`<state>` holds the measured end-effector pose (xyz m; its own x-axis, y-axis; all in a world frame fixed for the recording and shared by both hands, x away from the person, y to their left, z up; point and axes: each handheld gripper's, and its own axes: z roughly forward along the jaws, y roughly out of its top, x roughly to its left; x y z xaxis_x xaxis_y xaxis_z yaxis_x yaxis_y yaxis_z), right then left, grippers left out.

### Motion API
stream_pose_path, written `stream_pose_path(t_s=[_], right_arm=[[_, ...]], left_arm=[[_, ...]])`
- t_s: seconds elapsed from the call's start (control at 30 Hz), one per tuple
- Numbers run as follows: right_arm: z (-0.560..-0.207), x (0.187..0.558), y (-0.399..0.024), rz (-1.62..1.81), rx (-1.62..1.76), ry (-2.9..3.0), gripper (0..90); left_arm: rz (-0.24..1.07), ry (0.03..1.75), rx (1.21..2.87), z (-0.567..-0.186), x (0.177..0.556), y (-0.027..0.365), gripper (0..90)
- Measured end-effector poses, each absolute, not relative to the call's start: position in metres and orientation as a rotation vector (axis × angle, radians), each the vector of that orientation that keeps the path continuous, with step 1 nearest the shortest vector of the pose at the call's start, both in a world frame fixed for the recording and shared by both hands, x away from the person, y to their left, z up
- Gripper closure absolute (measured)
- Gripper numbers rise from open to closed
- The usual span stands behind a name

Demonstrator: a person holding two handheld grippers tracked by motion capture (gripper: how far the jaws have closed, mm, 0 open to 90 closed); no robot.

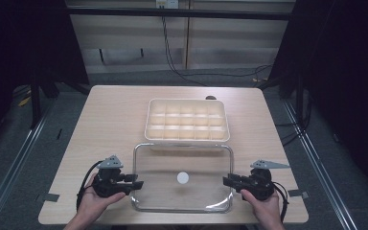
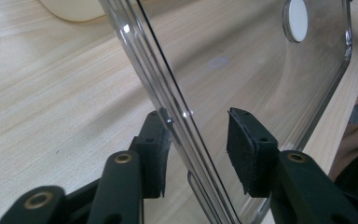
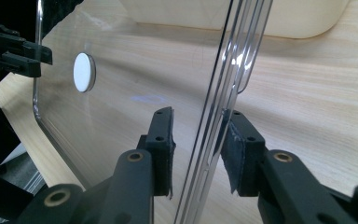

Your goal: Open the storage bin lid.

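A clear lid [image 1: 182,163] with a white round spot [image 1: 182,178] in its middle lies on the table [image 1: 110,120], close to the near edge. Just behind it, toward the far edge, stands a cream tray [image 1: 187,120] divided into many small compartments.

The left tongs [image 1: 137,184] are at the left side of the lid. In the left gripper view the lid's rim [image 2: 168,100] passes between the two pads [image 2: 240,149]. One pad is beside the rim and the other stands apart, so these tongs are open.

The right tongs [image 1: 226,181] are at the right side of the lid. In the right gripper view their pads [image 3: 164,140] stand on both sides of the rim [image 3: 223,84] with small gaps, so they are loose and not gripping.
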<state>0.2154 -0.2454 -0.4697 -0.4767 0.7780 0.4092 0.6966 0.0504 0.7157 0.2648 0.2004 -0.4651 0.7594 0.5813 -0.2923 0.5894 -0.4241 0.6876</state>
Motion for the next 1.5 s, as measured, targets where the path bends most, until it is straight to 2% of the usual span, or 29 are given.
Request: stream_pose_path(t_s=[0.67, 0.93, 1.5], right_arm=[[-0.481, 0.222, -0.243, 1.324, 1.596, 2.221, 57.6], [-0.49, 0.226, -0.243, 1.203, 1.631, 2.21, 54.7], [-0.495, 0.228, -0.24, 1.166, 1.612, 2.228, 49.7]], left_arm=[[-0.006, 0.891, 2.162, -0.474, 0.27, 0.198, 57.4], [-0.042, 0.907, 2.196, -0.482, 0.274, 0.196, 56.5], [-0.075, 0.927, 2.21, -0.487, 0.277, 0.194, 53.0]])
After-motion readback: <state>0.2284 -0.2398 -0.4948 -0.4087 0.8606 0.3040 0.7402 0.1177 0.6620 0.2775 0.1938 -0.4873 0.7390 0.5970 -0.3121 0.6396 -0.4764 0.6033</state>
